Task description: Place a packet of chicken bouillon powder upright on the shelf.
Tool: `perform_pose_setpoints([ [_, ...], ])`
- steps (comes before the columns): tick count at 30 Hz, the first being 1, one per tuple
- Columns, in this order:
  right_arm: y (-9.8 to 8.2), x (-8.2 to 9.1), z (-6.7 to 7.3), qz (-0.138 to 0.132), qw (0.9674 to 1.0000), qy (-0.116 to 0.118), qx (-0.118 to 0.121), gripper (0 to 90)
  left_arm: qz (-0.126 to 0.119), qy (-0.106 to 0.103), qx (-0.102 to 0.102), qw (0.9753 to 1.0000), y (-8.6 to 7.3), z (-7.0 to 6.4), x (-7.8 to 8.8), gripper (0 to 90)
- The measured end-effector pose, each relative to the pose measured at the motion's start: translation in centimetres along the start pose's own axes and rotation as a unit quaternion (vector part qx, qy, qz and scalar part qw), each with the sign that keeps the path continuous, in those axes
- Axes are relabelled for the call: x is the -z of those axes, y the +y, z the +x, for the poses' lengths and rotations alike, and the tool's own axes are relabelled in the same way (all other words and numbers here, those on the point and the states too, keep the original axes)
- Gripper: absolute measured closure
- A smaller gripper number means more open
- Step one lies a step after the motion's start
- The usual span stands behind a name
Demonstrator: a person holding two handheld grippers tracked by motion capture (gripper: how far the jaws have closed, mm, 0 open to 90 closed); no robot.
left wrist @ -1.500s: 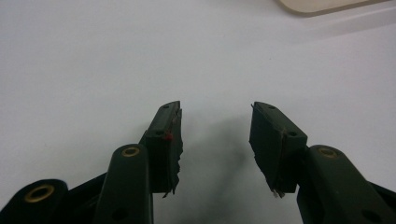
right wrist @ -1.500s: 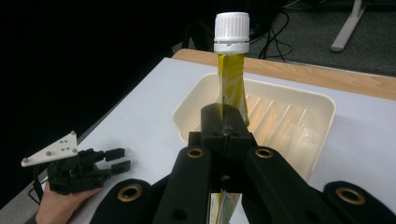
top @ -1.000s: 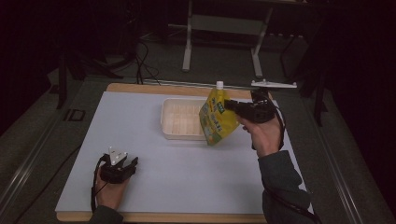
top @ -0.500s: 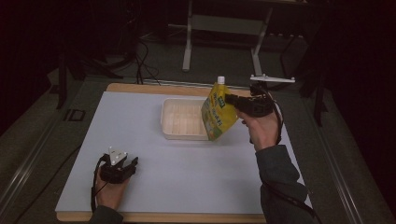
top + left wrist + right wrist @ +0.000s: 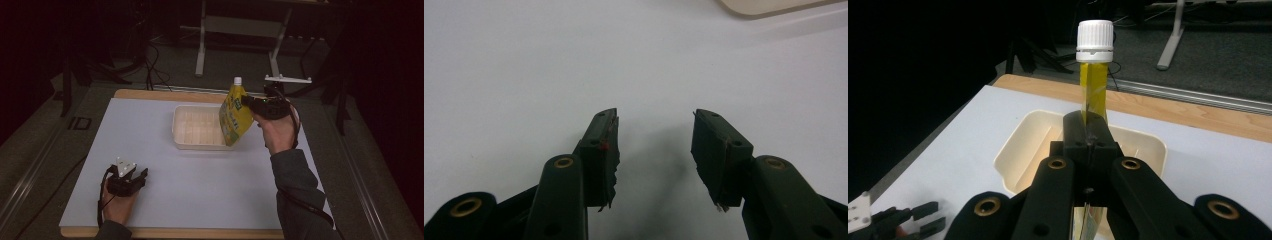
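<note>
A yellow spouted pouch (image 5: pixel 233 119) with a white cap (image 5: pixel 238 80) hangs upright and slightly tilted over the right end of a cream plastic tray (image 5: pixel 176 125). My right gripper (image 5: pixel 245 103) is shut on the pouch's upper edge, just below the spout. The right gripper view looks along the shut jaws of that gripper (image 5: pixel 1087 125), with the pouch (image 5: pixel 1093 85) pinched between them and the tray (image 5: pixel 1013 150) beneath. My left gripper (image 5: pixel 139 176) rests at the front left of the white mat. In its own view the left gripper (image 5: pixel 654 120) is open, with bare mat between the jaws.
The white mat (image 5: pixel 150 150) lies on a wooden table whose far edge (image 5: pixel 150 94) shows behind the tray. Past the table stand metal desk legs (image 5: pixel 201 45) and cables on a dark floor. The tray looks empty inside.
My right gripper has lifted the pouch a little higher over the tray's right end. The left gripper has stayed where it was.
</note>
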State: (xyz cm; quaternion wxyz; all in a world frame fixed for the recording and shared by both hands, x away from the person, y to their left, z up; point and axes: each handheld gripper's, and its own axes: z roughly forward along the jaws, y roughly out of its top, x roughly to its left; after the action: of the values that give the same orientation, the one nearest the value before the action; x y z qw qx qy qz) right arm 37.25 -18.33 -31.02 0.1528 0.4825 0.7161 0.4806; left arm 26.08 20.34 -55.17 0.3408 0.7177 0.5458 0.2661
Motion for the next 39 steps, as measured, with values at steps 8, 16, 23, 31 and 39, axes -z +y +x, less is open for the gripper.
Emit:
perform_pose_setpoints([
  [8,0.3,-0.8,0.0,0.000,0.9998,-0.021,0.001,90.0,0.000,0.000,0.000,1.0000,0.0,0.0,0.0,53.1],
  [16,0.6,-1.1,-0.4,-0.005,0.9993,-0.037,-0.005,90.0,0.000,0.000,0.000,1.0000,0.0,0.0,0.0,53.1],
  [23,0.7,-1.6,-0.7,-0.006,0.9988,-0.049,-0.007,90.0,-0.002,0.000,-0.003,1.0000,0.0,0.0,0.0,52.8],
  [31,0.8,-2.0,-0.9,-0.007,0.9983,-0.056,-0.011,90.0,-0.001,0.000,-0.004,1.0000,0.0,0.0,0.1,52.8],
  [39,0.8,-2.4,-1.4,-0.009,0.9975,-0.067,-0.019,90.0,-0.005,-0.001,0.001,1.0000,0.0,0.1,0.1,52.1],
])
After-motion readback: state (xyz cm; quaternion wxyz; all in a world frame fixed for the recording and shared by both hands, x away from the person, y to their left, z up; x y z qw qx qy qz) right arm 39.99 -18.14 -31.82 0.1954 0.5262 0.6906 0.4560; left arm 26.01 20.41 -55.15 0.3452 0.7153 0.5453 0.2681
